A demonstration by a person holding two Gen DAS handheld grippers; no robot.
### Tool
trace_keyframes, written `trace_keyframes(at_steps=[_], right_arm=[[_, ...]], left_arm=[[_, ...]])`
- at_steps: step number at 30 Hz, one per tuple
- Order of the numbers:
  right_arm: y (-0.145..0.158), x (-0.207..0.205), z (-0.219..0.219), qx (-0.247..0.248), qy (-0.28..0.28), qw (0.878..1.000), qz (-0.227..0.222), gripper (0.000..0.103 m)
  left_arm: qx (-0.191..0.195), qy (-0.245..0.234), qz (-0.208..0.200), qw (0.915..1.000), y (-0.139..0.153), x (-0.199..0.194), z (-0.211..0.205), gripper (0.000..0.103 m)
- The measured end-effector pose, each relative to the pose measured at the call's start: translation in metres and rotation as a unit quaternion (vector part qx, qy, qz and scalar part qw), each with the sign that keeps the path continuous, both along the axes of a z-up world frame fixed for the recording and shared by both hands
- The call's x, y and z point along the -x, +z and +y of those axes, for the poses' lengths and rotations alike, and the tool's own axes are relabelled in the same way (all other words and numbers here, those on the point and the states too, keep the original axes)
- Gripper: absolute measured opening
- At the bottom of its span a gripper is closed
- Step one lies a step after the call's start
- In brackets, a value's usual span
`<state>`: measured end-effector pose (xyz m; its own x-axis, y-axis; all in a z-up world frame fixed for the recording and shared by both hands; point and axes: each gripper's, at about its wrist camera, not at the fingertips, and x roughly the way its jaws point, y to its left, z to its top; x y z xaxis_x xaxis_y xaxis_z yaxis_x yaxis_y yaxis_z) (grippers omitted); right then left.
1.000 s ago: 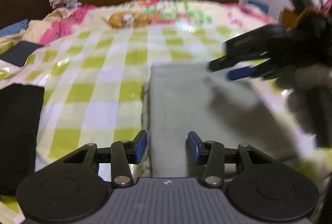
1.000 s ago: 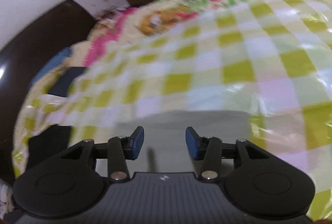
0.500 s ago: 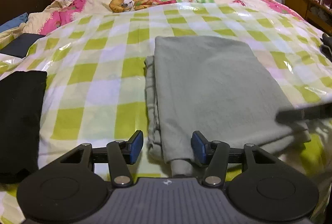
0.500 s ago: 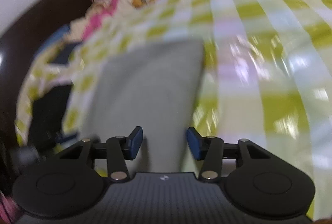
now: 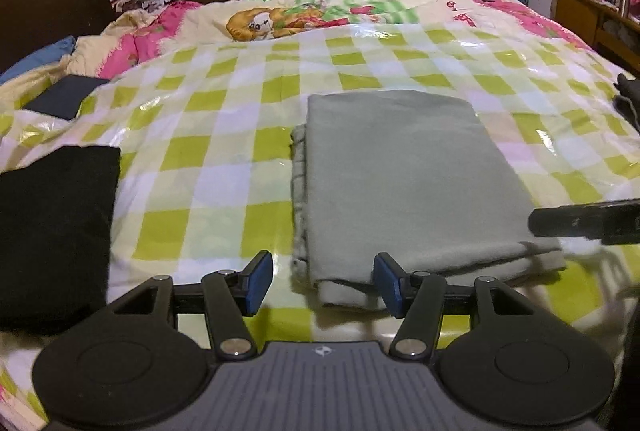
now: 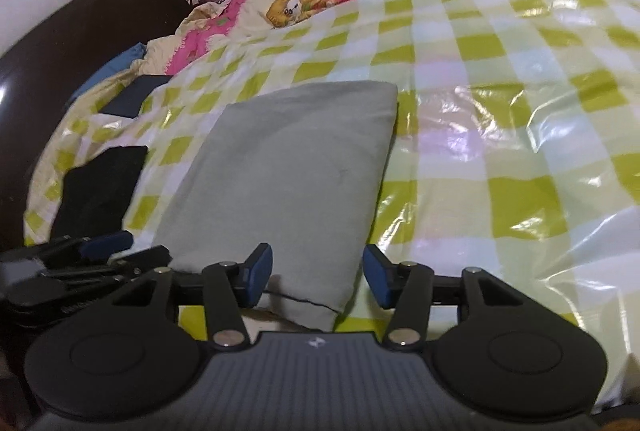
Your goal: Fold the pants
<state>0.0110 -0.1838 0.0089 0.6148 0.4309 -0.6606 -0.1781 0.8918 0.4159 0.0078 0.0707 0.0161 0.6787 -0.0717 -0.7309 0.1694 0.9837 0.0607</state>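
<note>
1. We see a bed (image 5: 240, 135) covered by a glossy sheet of green, white and pale yellow checks; a cartoon quilt (image 5: 320, 11) in pink, cream and green lies across it at 12 o'clock.
2. On the sheet, at the centre of the left wrist view, we find the grey pants (image 5: 404, 183) folded into a flat rectangle.
3. At 9 o'clock lies a black folded garment (image 5: 52, 231), well apart from the pants.
4. At 10 o'clock we see a dark flat item (image 5: 66, 96), with a blue pillow (image 5: 38, 57) beyond it.
</note>
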Motion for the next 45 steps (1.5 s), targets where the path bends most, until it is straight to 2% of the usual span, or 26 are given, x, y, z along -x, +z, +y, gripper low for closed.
trace_keyframes(at_steps=[5, 13, 20, 26, 31, 35, 38, 41, 42, 45], right_arm=[[-0.003, 0.009, 0.001, 0.003, -0.005, 1.0, 0.006, 0.052], [0.007, 0.014, 0.001, 0.016, -0.006, 1.0, -0.009, 0.052], [0.005, -0.007, 0.004, 0.041, -0.011, 0.999, -0.005, 0.052], [-0.005, -0.037, 0.006, 0.042, -0.016, 0.999, 0.01, 0.052], [-0.023, -0.056, 0.005, 0.017, -0.013, 0.999, 0.041, 0.055], [-0.028, -0.065, 0.004, 0.001, -0.006, 0.999, 0.04, 0.06], [-0.03, -0.071, -0.001, -0.039, 0.002, 0.998, 0.045, 0.062], [-0.035, -0.08, -0.001, -0.053, 0.007, 0.997, 0.048, 0.062], [-0.036, -0.082, -0.002, -0.06, 0.007, 0.997, 0.048, 0.062], [-0.038, -0.087, -0.001, -0.076, 0.011, 0.996, 0.049, 0.061]], left_arm=[[-0.001, -0.001, 0.01, 0.9999, -0.005, 0.008, -0.006, 0.069], [-0.014, -0.011, -0.006, 0.9998, 0.002, 0.007, -0.005, 0.07], [-0.02, -0.021, -0.008, 0.9995, -0.001, -0.014, 0.001, 0.07], [-0.015, -0.035, 0.002, 0.9993, -0.013, -0.038, 0.003, 0.071], [0.017, -0.045, 0.027, 0.9985, -0.031, -0.056, 0.012, 0.08], [0.048, -0.054, 0.043, 0.9964, -0.038, -0.065, 0.023, 0.087], [0.066, -0.06, 0.048, 0.9948, -0.037, -0.069, 0.033, 0.089], [0.118, -0.048, 0.048, 0.9906, -0.025, -0.073, 0.046, 0.088], [0.12, -0.049, 0.039, 0.9908, -0.019, -0.072, 0.047, 0.089], [0.081, -0.054, 0.037, 0.9946, -0.021, -0.082, 0.042, 0.09]])
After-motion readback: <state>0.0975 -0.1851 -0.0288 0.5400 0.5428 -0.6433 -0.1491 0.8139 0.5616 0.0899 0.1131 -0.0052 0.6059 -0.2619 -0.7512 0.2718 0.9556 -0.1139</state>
